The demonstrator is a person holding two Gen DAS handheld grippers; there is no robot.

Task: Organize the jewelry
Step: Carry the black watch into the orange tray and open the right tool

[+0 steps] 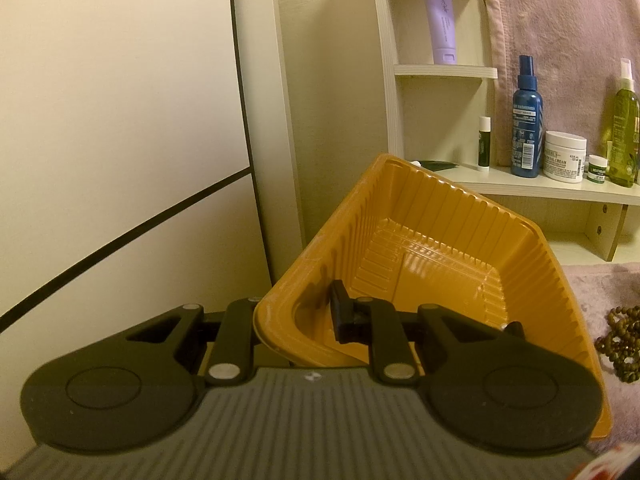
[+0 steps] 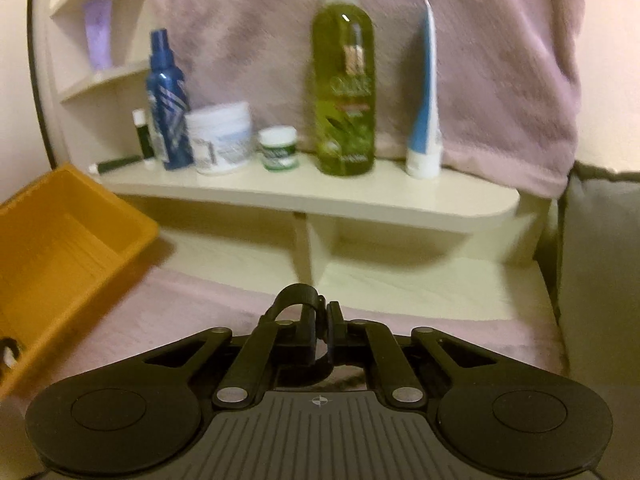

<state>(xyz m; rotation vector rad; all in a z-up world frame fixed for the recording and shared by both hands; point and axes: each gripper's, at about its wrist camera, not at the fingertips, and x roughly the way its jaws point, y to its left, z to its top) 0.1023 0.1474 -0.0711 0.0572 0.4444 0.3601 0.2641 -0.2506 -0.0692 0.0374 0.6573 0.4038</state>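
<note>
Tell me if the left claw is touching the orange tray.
Touching. In the left wrist view, the left claw is shut on the near rim of the orange tray, one finger inside the wall and the other outside, holding the tray tilted.

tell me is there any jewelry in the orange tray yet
No, the orange tray held by the left gripper shows only its bare ribbed bottom.

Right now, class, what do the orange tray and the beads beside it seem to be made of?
Orange tray: likely thin moulded plastic, glossy; ribbed walls catch the light. Beads: possibly wood, brown and matte, though too small to be sure.
</note>
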